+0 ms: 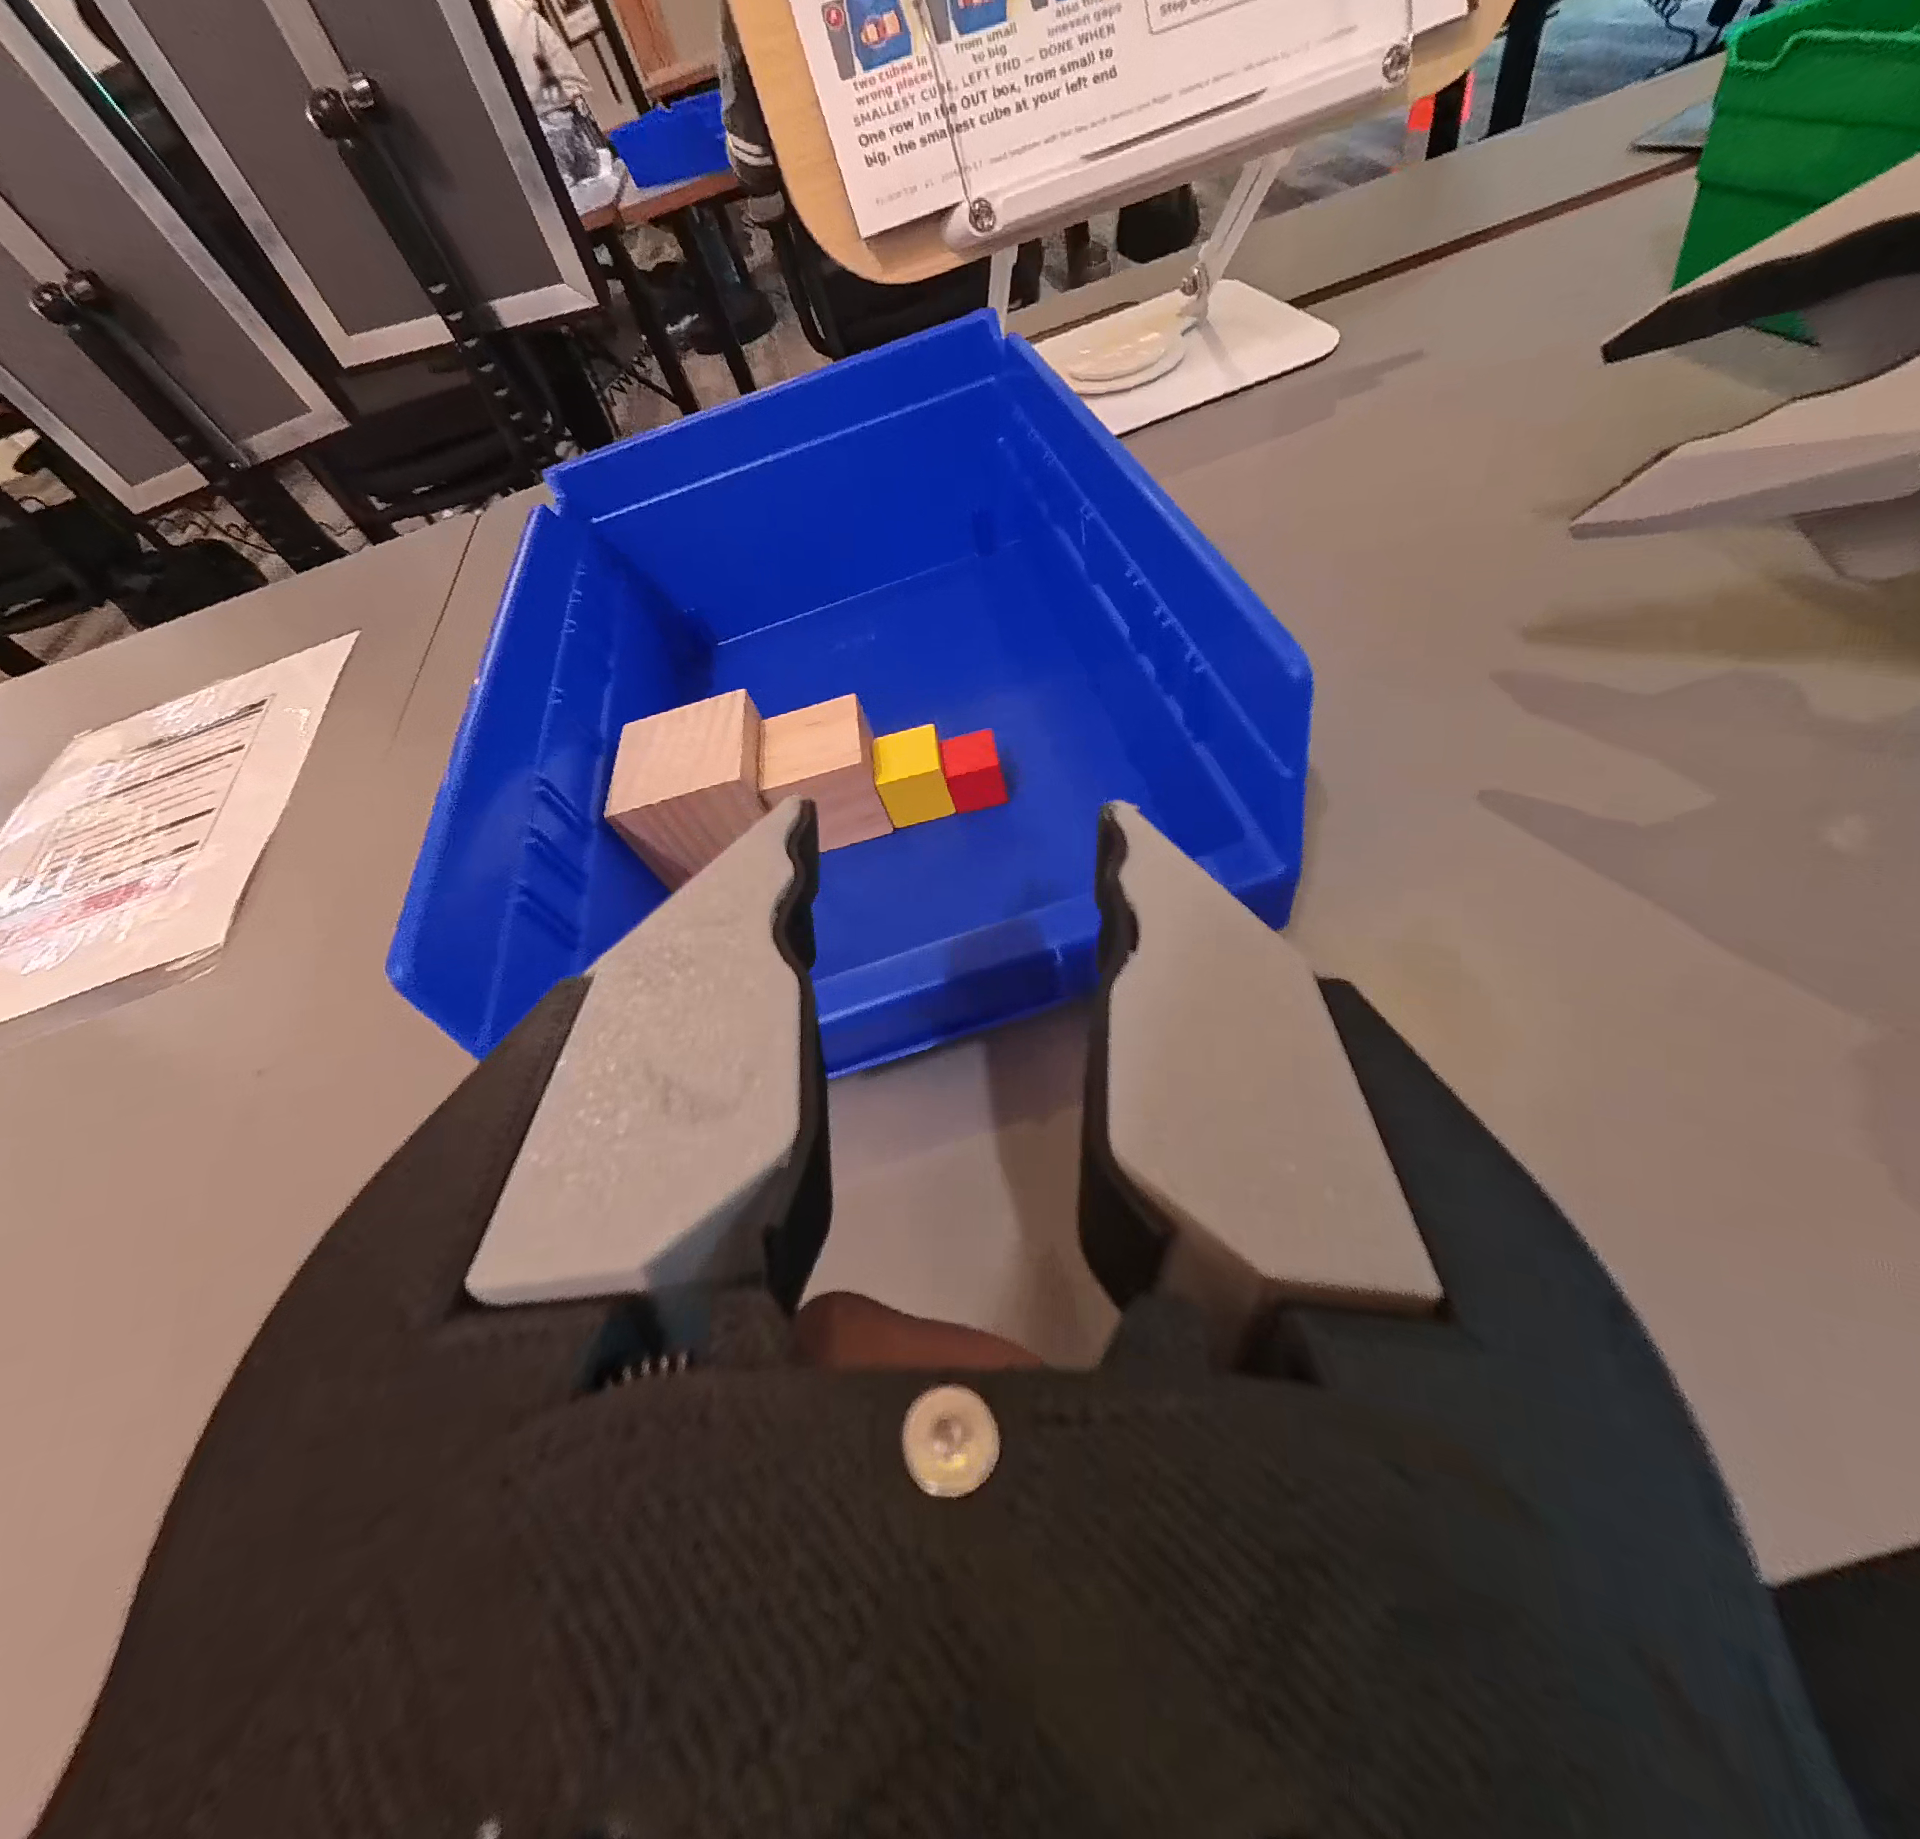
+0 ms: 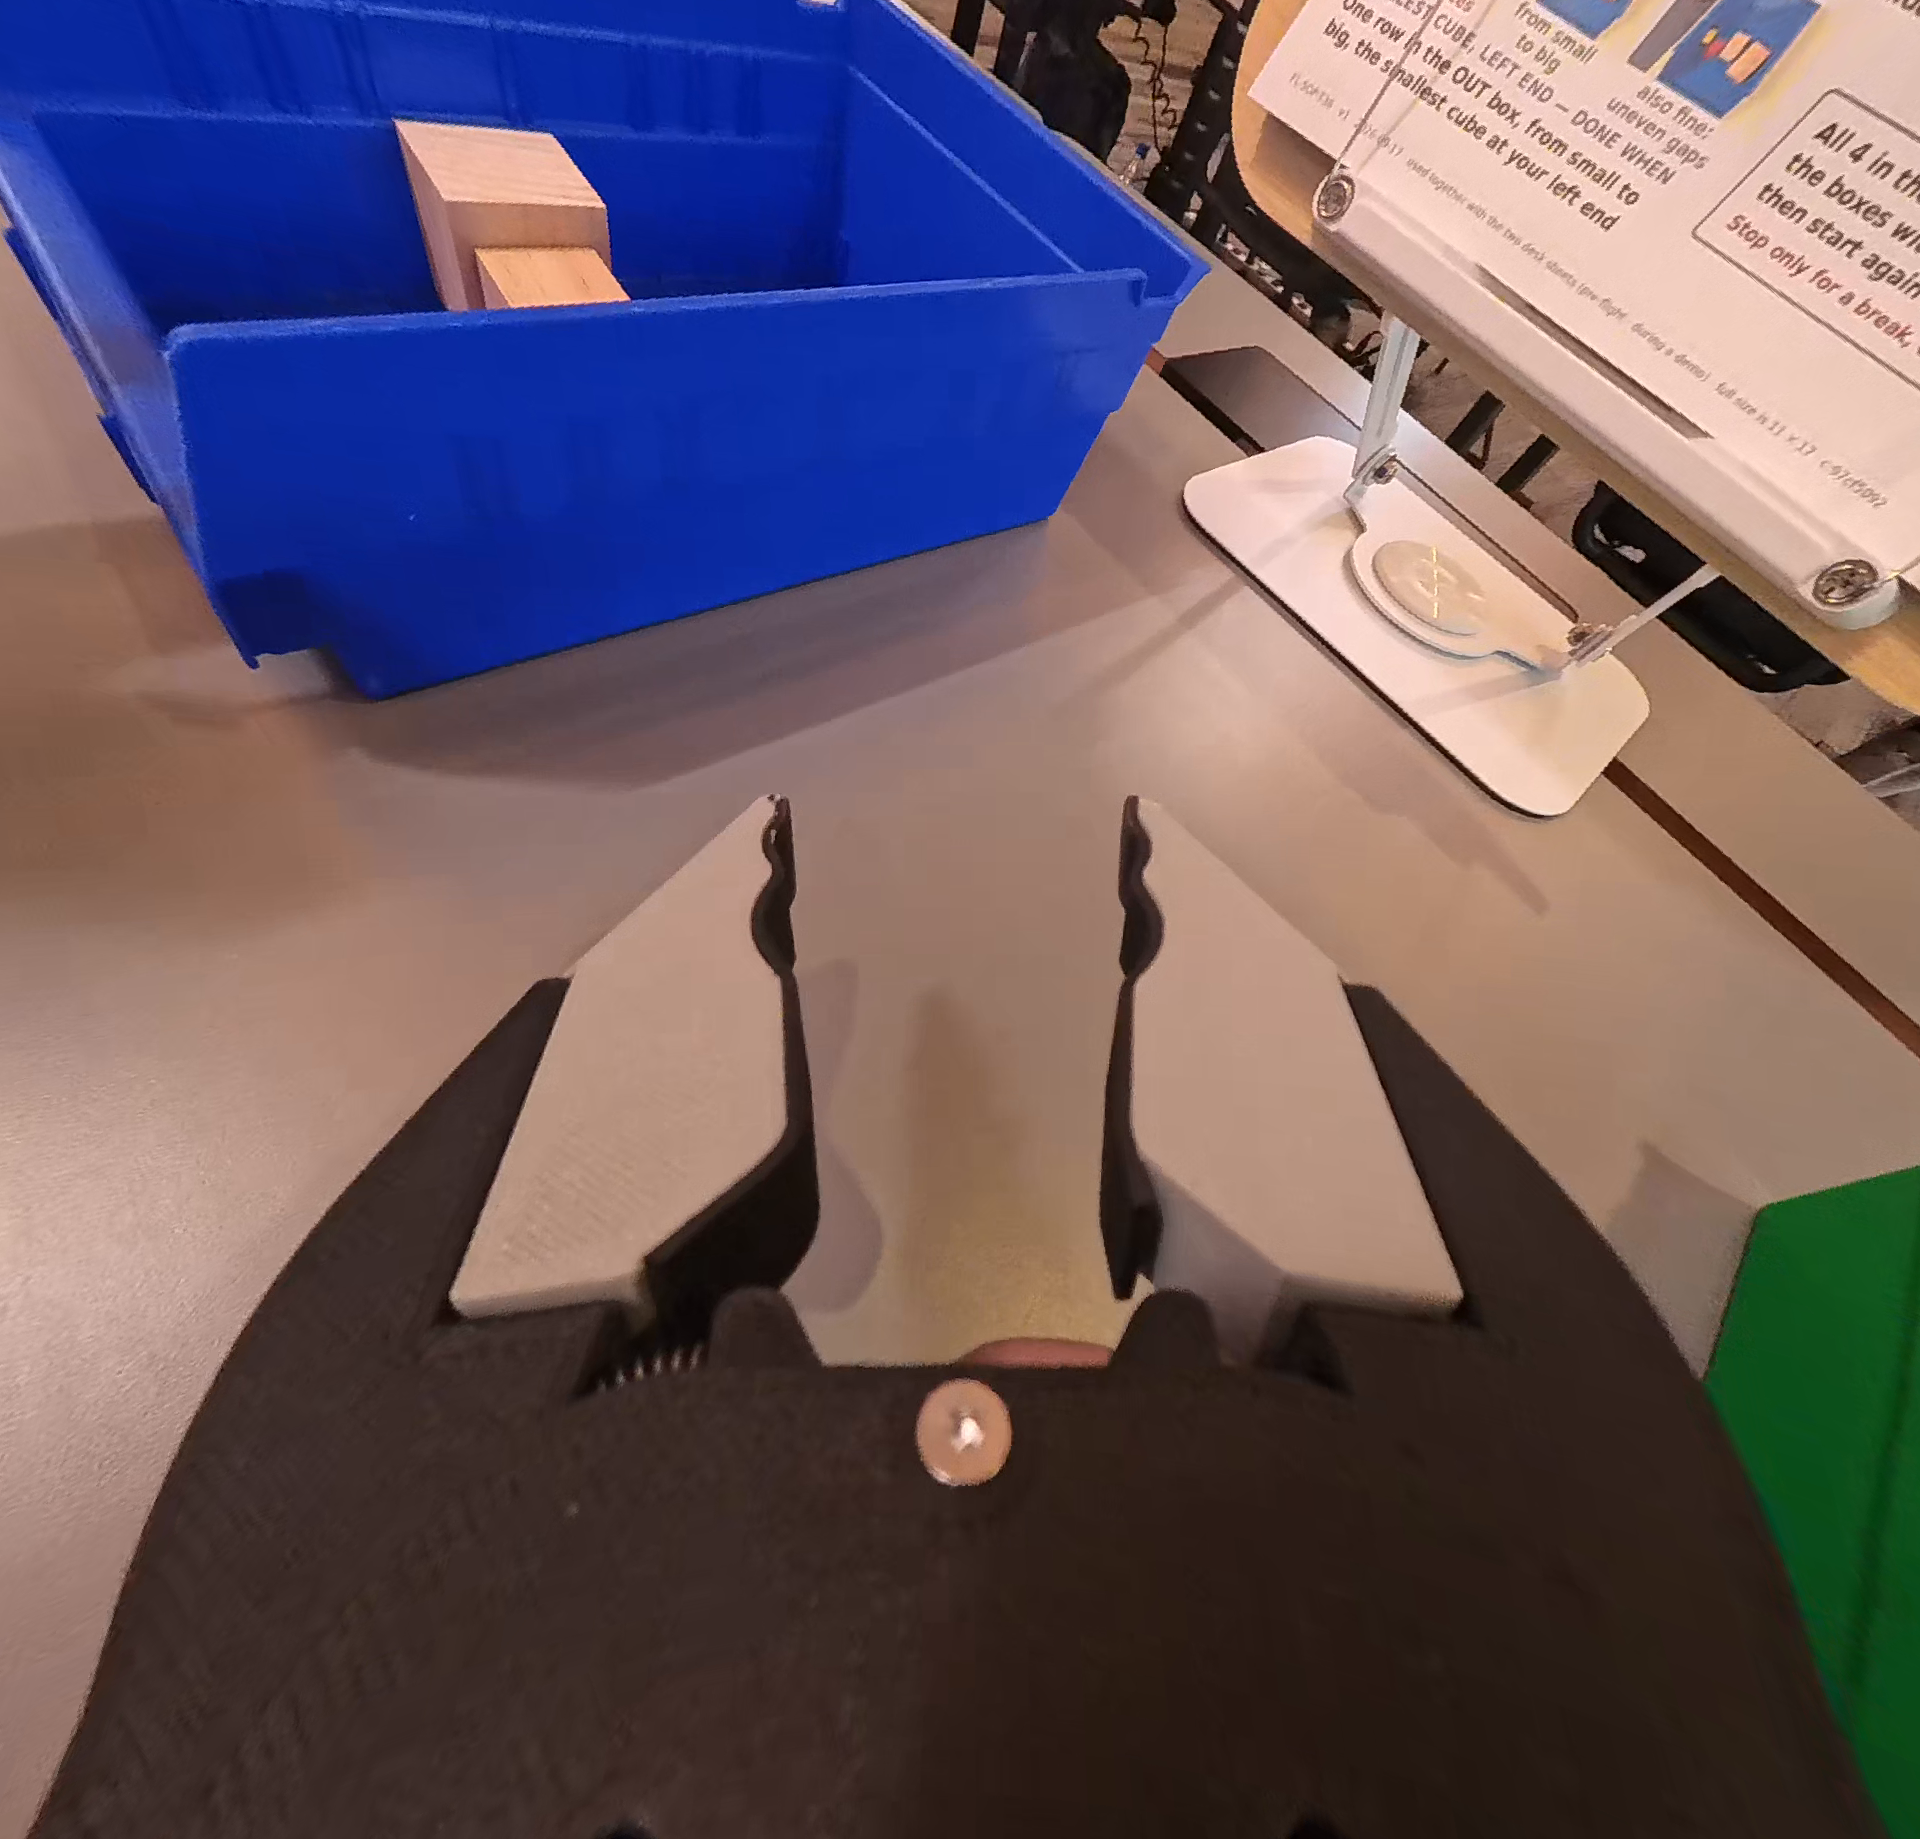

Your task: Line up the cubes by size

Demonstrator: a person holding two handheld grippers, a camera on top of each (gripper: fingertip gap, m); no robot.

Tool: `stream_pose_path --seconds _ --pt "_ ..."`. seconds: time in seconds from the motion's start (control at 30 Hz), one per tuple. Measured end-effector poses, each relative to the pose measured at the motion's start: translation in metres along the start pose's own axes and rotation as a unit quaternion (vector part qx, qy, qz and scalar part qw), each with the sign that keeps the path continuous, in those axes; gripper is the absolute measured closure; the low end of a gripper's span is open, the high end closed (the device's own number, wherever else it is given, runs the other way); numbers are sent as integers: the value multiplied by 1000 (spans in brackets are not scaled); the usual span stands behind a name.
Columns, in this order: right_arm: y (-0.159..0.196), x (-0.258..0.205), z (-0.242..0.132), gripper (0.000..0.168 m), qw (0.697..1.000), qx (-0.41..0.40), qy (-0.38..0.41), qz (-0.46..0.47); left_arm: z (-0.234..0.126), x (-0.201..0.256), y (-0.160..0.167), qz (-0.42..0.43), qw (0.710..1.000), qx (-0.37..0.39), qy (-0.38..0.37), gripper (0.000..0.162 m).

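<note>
In the left wrist view, the left gripper (image 1: 951, 823) hovers over the near wall of the blue bin (image 1: 1226, 646), its jaws spread wide with nothing between them. Inside the bin four cubes stand in one touching row near the bin's left wall: the large wooden cube (image 1: 686, 776) sits closest to that wall, then the medium wooden cube (image 1: 821, 766), the yellow cube (image 1: 912, 776) and the red cube (image 1: 974, 769) farthest from it. The gripper's left fingertip overlaps the foot of the two wooden cubes in the picture; whether it touches them cannot be told. Beyond the bin stands an instruction sheet on a white stand (image 1: 1195, 345); left of the bin a plastic-covered paper (image 1: 135, 813) lies on the grey table (image 1: 1507, 1062). The right gripper (image 1: 1756, 407) shows blurred, right of the bin.

In the right wrist view, the right gripper (image 2: 954, 813) hangs above the bare table (image 2: 987, 729), beside the bin's (image 2: 623, 459) outer wall, jaws wide and empty. Over that wall only the large wooden cube (image 2: 499, 189) and the medium wooden cube (image 2: 545, 277) show. The white stand (image 2: 1423, 626) is right of the bin; a green object (image 2: 1829, 1477) sits farther right.
</note>
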State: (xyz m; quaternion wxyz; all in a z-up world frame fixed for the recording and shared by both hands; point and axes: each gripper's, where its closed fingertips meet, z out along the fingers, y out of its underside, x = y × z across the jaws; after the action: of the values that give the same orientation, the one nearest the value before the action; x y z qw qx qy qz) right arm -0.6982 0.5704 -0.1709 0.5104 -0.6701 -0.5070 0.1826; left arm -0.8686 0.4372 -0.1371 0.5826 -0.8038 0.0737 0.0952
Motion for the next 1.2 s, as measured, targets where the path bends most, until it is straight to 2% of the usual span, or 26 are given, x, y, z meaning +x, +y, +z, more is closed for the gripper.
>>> stream_pose_path --seconds 0.2,0.33,0.47,0.57,0.67,0.7,0.77,0.8,0.87,0.97,1.2 --pt "-6 0 -4 109 1000 14 7 -7 4 12 0 49 998 -13 24 110" --pt "0 -8 2 109 1000 -1 -13 -2 10 36 -1 100 982 -46 156 119" --pt "1 -11 4 109 1000 -5 -5 -22 36 -2 -26 135 981 -67 122 120" --pt "0 -12 4 109 1000 -3 -7 -19 57 -7 -47 163 974 -60 147 120" --pt "2 -14 5 109 1000 -5 -14 -12 87 -4 -46 270 948 -61 155 128" --pt "3 -14 5 109 1000 -6 -14 -12 95 3 -36 300 934 -69 183 131" --pt "2 -13 4 109 1000 -4 -13 -12 101 23 -7 355 892 -102 261 128" --pt "1 -14 4 109 1000 -3 -14 -12 105 25 8 386 872 -125 273 128" --pt "-1 -14 2 109 1000 2 -16 -9 112 23 30 441 836 -172 278 123" --pt "-4 -16 0 109 1000 8 -18 -13 117 20 47 497 794 -204 286 121" --pt "3 -11 3 109 1000 -6 -6 -20 130 10 60 504 761 -251 323 123"
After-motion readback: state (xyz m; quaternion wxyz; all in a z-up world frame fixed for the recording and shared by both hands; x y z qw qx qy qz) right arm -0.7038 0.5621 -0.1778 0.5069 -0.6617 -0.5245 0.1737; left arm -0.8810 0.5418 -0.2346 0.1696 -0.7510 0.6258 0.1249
